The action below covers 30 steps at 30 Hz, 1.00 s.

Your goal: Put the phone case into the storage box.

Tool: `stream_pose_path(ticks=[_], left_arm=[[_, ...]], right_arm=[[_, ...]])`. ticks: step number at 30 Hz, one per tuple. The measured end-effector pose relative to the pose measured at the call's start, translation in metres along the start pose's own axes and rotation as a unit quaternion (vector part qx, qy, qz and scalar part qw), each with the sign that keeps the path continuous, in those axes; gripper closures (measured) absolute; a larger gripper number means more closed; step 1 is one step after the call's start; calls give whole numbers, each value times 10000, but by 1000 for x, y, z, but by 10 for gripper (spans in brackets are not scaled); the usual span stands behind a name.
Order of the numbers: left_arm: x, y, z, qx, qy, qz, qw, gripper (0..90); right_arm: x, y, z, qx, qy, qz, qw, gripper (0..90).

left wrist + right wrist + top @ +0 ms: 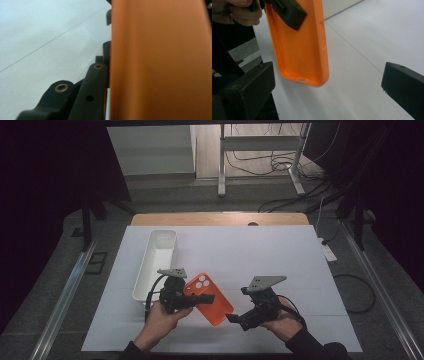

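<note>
An orange phone case (214, 304) is held up over the white table sheet (280, 260), camera holes toward the far side. My left gripper (206, 298) is shut on its upper part; in the left gripper view the case (160, 60) runs up the right side against one black finger (93, 85). My right gripper (233, 319) stands open just right of the case's lower end. In the right gripper view the case's hollow inside (299, 47) faces me, its bottom edge between the wide-apart jaws of the right gripper (327, 86), untouched.
A long white bin (150, 251) stands at the left of the sheet, just behind the left hand. The wooden table edge (220, 218) runs along the far side. Beyond it stand a metal frame and cables on the floor.
</note>
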<state>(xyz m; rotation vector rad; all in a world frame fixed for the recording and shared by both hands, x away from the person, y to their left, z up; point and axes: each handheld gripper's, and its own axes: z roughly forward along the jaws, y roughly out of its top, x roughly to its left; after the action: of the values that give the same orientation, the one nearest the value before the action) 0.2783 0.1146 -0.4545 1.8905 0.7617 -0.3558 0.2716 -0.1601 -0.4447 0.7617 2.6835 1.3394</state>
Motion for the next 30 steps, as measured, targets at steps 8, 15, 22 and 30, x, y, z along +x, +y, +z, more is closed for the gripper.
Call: stream_pose_path(ticks=[8,15,22,30], left_arm=[[-7,2,7,89,-331,275,9990,869],[-12,3,10,95,-488,397,9980,868],[-14,4,9,57,-574,500,9971,867],[-16,4,11,93,-643,623,9959,867]], right_arm=[[11,3,8,271,227,-81,9993,0],[17,6,14,453,440,-60,9980,3],[19,8,15,527,411,-134,9977,188],[17,10,8,410,979,-67,9943,581]])
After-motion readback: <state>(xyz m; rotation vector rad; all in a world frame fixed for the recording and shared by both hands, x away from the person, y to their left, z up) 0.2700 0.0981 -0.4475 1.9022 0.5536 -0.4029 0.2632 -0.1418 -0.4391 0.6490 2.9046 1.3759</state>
